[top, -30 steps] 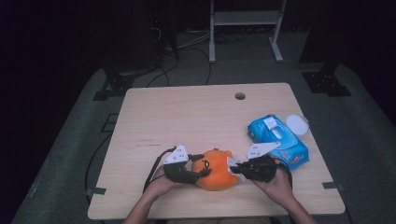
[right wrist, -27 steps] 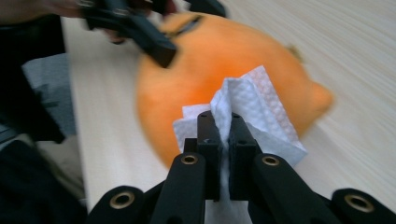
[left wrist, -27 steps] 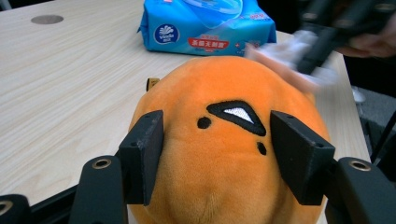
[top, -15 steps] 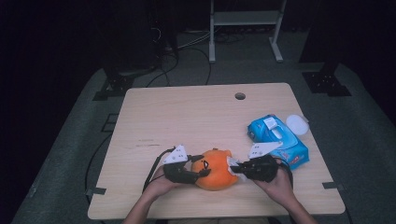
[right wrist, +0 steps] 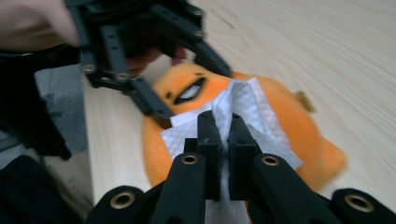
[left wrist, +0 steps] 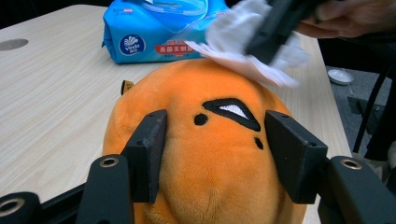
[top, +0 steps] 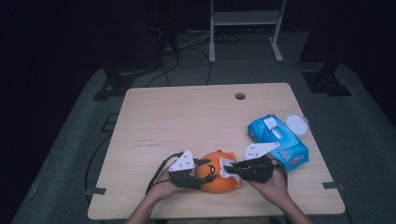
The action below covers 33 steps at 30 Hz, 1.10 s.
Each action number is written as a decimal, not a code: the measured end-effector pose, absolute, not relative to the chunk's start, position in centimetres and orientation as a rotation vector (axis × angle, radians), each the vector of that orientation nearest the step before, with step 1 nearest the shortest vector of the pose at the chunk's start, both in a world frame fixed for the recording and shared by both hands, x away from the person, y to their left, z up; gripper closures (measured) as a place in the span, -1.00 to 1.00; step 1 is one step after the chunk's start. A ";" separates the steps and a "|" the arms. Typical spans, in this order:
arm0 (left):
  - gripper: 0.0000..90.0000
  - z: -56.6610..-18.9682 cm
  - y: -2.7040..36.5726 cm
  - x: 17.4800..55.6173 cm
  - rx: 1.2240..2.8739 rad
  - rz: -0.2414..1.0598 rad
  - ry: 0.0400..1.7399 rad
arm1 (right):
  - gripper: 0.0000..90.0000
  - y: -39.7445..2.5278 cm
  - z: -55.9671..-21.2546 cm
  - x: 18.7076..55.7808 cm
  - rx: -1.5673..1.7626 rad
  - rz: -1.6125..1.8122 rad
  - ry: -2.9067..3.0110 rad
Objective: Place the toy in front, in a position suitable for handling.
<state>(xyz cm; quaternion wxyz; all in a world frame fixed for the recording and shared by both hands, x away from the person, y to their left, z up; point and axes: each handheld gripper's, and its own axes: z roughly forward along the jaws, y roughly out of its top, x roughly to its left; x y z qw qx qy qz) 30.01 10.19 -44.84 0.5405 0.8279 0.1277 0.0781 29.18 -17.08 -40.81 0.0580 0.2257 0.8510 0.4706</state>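
Note:
An orange plush toy [top: 219,179] with a stitched black face [left wrist: 229,109] lies near the table's front edge. My left gripper [top: 205,170] clasps it from the left, one jaw pressed on each side [left wrist: 219,126]. My right gripper [top: 229,168] comes in from the right, shut on a white wipe [right wrist: 243,105] that rests on the toy's top. From the left gripper view, the wipe [left wrist: 243,65] sits against the plush under the other gripper's jaws [left wrist: 275,32]. The right gripper [right wrist: 223,123] pinches the wipe's fold, with the left gripper [right wrist: 189,91] behind the toy [right wrist: 299,135].
A blue pack of wet wipes [top: 278,140] lies to the right of the toy, its lid flap open, and a small white round cap [top: 297,124] sits past it near the right edge. The wooden table [top: 187,116] has a cable hole [top: 240,96] at the back.
My right gripper has slid the wipe slightly left over the toy's top. The left gripper and the toy have stayed in place.

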 end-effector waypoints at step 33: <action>0.07 -43.8 9.1 28.8 1.986 0.161 0.194 | 0.91 -16.2 -39.9 28.5 0.607 1.418 2.597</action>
